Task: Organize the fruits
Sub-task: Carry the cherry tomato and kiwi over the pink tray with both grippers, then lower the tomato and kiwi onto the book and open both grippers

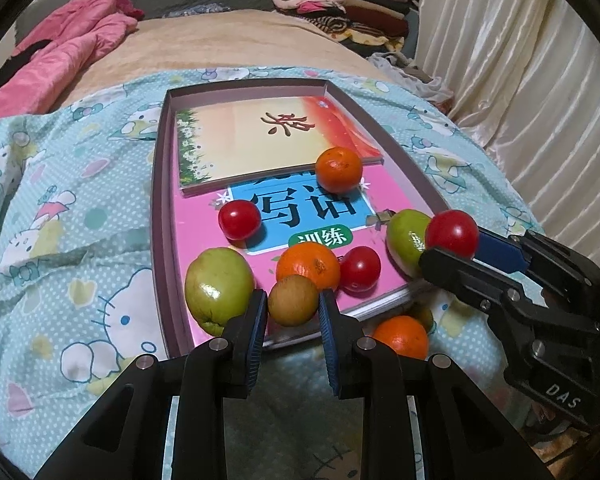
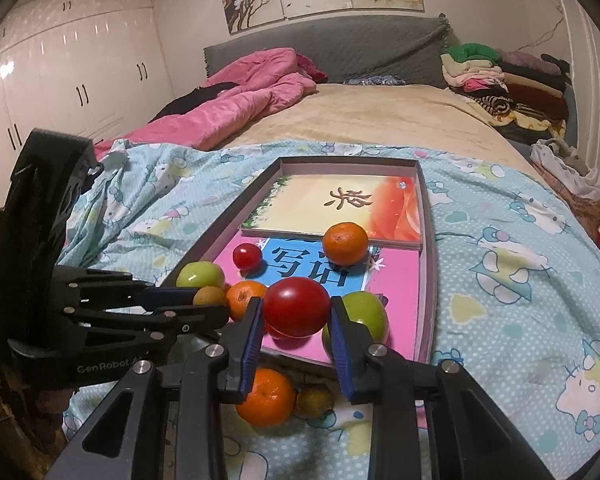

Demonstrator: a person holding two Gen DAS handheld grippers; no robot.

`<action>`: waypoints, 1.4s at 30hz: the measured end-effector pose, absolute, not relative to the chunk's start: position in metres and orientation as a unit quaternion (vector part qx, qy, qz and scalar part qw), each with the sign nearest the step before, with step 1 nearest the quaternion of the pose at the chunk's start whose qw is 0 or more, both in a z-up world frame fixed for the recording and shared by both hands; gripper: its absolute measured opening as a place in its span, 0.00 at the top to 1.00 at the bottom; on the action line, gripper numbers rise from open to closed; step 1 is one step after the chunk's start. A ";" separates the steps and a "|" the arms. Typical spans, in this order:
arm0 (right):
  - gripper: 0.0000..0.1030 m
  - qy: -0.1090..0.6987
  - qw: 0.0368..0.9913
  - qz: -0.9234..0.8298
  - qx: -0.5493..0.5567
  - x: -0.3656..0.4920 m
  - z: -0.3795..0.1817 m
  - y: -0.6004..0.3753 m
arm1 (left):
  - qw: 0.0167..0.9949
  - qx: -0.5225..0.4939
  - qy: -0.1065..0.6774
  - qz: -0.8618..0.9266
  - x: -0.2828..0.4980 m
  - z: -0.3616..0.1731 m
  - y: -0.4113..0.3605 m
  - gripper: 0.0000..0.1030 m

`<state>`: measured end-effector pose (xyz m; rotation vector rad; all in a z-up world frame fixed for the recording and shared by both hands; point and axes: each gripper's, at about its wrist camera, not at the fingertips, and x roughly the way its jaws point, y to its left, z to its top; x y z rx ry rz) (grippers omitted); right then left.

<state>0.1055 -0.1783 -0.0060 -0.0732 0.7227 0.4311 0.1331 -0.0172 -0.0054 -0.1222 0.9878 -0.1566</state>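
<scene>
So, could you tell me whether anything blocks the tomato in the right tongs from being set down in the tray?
Nothing visible: the tomato in the right tongs hangs above the tray, whose pink book has bare space.

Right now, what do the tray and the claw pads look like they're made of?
Tray: looks like thin cardboard, a box lid or base, matte mauve-grey, with sharp folded corners and thin straight walls. Left claw pads: blue, finely ribbed, probably rubber or soft plastic, on black matte plastic-looking fingers. Right claw pads: same blue ribbed look.
</scene>
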 end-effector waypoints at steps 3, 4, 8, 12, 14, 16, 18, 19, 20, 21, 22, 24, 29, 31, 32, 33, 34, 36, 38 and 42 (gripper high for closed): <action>0.68 0.355 0.911 0.208 -0.041 0.106 -0.009 -0.177 | 0.875 -0.057 0.474 -0.074 0.135 -0.007 -0.017 0.74; 0.68 0.356 0.910 0.208 -0.041 0.106 -0.009 -0.176 | 0.875 -0.056 0.474 -0.074 0.136 -0.007 -0.017 0.74; 0.68 0.359 0.908 0.209 -0.045 0.106 -0.012 -0.175 | 0.875 -0.057 0.475 -0.074 0.139 -0.009 -0.017 0.74; 0.68 0.360 0.907 0.211 -0.054 0.106 -0.014 -0.170 | 0.876 -0.050 0.473 -0.075 0.140 -0.010 -0.019 0.74; 0.68 0.360 0.907 0.212 -0.058 0.106 -0.014 -0.169 | 0.877 -0.047 0.472 -0.075 0.141 -0.010 -0.020 0.74; 0.68 0.361 0.906 0.211 -0.061 0.107 -0.015 -0.168 | 0.877 -0.048 0.472 -0.075 0.141 -0.010 -0.019 0.74; 0.68 0.363 0.906 0.209 -0.065 0.108 -0.017 -0.166 | 0.877 -0.049 0.472 -0.076 0.141 -0.010 -0.019 0.74; 0.68 0.363 0.906 0.208 -0.067 0.108 -0.017 -0.166 | 0.877 -0.048 0.472 -0.075 0.141 -0.010 -0.019 0.74; 0.68 0.363 0.906 0.208 -0.068 0.109 -0.017 -0.166 | 0.877 -0.049 0.472 -0.076 0.141 -0.010 -0.018 0.74; 0.68 0.364 0.906 0.207 -0.068 0.109 -0.018 -0.165 | 0.877 -0.049 0.473 -0.076 0.141 -0.010 -0.018 0.74; 0.68 0.365 0.905 0.207 -0.069 0.110 -0.018 -0.165 | 0.877 -0.049 0.473 -0.076 0.141 -0.010 -0.018 0.74; 0.68 0.369 0.904 0.204 -0.072 0.111 -0.020 -0.165 | 0.877 -0.048 0.472 -0.076 0.141 -0.010 -0.019 0.74; 0.68 0.371 0.903 0.201 -0.087 0.111 -0.022 -0.163 | 0.877 -0.048 0.472 -0.076 0.141 -0.010 -0.018 0.74; 0.68 0.369 0.903 0.200 -0.095 0.110 -0.023 -0.161 | 0.877 -0.048 0.472 -0.076 0.141 -0.010 -0.018 0.74; 0.68 0.369 0.903 0.199 -0.098 0.109 -0.023 -0.160 | 0.877 -0.048 0.472 -0.076 0.141 -0.010 -0.018 0.74; 0.68 0.368 0.903 0.198 -0.102 0.109 -0.023 -0.159 | 0.877 -0.048 0.472 -0.076 0.141 -0.010 -0.018 0.74; 0.68 0.368 0.903 0.198 -0.104 0.108 -0.023 -0.159 | 0.877 -0.048 0.472 -0.076 0.141 -0.010 -0.018 0.74; 0.68 0.367 0.902 0.197 -0.108 0.108 -0.023 -0.159 | 0.877 -0.049 0.472 -0.075 0.141 -0.011 -0.017 0.74; 0.68 0.367 0.902 0.197 -0.109 0.108 -0.023 -0.159 | 0.877 -0.050 0.472 -0.075 0.141 -0.011 -0.017 0.74; 0.68 0.371 0.900 0.200 -0.107 0.109 -0.026 -0.159 | 0.877 -0.051 0.472 -0.075 0.141 -0.011 -0.017 0.74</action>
